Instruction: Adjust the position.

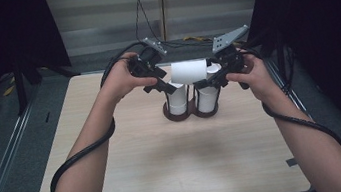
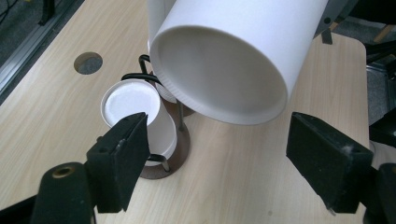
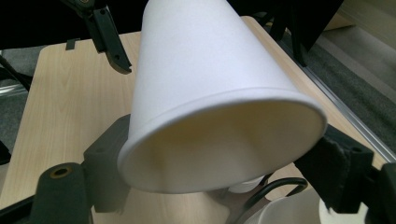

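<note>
White paper cup [image 1: 189, 71] held sideways above the wire cup rack [image 1: 192, 104], wide end pinched by right gripper [image 3: 224, 172]. Left gripper [image 2: 238, 154] spread, clear of narrow end at 12 o'clock. Risk: thin wall buckling, dropping onto racked cups [image 1: 177, 97].

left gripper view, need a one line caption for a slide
White paper cup held sideways in the air, rim toward the open left gripper, above upside-down cups in a wire holder on the wooden table.

No text, label, brand or number is showing legibly on anything in any of the views.
</note>
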The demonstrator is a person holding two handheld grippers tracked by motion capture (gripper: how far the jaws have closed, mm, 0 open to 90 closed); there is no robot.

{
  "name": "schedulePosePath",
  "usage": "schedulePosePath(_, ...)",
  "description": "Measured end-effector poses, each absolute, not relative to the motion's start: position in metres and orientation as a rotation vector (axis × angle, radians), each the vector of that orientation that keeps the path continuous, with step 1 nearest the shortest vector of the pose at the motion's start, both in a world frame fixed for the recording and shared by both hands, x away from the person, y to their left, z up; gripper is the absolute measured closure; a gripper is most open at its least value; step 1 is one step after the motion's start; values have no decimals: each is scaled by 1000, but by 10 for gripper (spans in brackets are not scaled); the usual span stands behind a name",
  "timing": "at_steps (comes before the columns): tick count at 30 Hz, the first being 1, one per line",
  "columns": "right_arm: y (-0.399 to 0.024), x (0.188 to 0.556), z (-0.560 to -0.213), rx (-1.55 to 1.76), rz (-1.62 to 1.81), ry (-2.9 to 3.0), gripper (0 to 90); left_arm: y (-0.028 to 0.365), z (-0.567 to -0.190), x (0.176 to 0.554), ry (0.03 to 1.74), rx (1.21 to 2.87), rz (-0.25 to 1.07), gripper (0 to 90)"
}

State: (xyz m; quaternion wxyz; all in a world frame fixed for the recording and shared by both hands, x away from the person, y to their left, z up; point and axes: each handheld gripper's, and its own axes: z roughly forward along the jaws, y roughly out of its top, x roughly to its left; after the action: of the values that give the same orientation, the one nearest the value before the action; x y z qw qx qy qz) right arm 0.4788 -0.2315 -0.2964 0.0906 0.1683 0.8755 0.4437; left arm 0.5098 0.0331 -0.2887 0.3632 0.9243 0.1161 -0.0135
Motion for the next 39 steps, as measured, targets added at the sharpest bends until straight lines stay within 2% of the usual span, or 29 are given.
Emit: schedulePosePath(39,-230,474,-295,476,1144,2709,198,33,-301,500,264,2431,-31,210)
